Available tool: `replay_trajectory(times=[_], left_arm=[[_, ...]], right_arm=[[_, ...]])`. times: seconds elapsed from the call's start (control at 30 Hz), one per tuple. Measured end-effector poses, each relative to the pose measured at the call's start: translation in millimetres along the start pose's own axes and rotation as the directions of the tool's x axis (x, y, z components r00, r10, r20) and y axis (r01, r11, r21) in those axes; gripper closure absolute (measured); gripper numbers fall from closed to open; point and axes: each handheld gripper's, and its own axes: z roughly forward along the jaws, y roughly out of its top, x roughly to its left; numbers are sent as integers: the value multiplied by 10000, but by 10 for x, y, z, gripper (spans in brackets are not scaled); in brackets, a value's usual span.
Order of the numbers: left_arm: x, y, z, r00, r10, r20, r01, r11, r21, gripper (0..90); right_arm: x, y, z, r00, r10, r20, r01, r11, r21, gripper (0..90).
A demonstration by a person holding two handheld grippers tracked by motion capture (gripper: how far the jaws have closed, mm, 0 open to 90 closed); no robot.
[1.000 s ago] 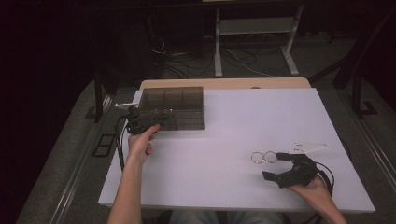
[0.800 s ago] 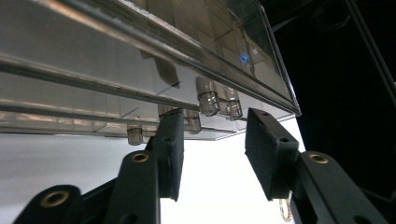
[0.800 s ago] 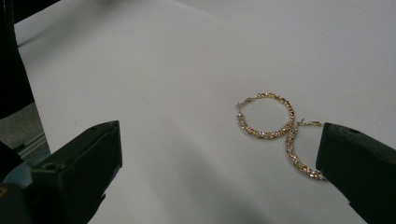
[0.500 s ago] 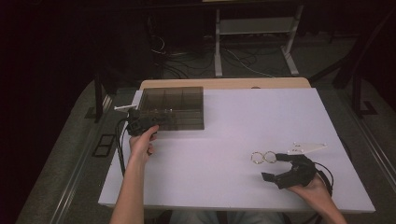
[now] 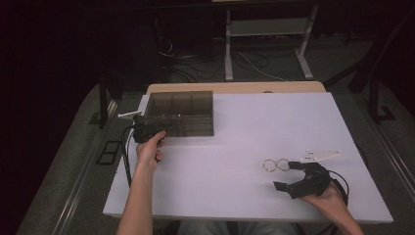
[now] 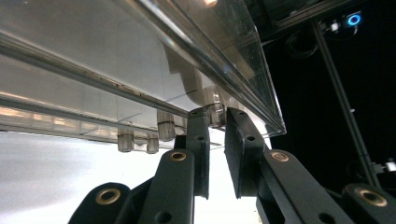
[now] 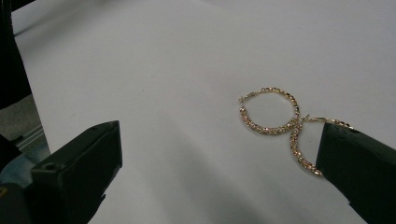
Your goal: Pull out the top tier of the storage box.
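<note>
My left hand-held gripper (image 6: 215,140) pinches a small tab on the clear box (image 5: 181,112). My right hand-held gripper (image 7: 215,177) is wide open beside two gold hoop earrings (image 7: 273,121) on the table (image 5: 244,196).

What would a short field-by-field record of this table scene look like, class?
surface: white table
box: clear compartment box, far left of the table
left claw: nearly closed at the box's front latch
right claw: open, on the table
earrings: two gold hoop earrings, touching, lying just ahead of the right claw
</note>
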Motion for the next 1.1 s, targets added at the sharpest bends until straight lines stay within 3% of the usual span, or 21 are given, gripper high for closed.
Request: replay_trajectory(times=[0.4,0.63,1.1], left_arm=[[42,-23,1,9993,-223,315,228,9996,-151,796],[44,-32,1,9991,-258,338,265,9994,-202,798],[49,-82,-20,9990,-183,412,199,9990,-389,798]], right_arm=[[10,4,-6,10000,-61,42,61,9999,-87,0],[7,24,-108,9995,-153,265,175,9961,-859,0],[3,22,-114,9994,-212,271,236,9956,-908,0]])
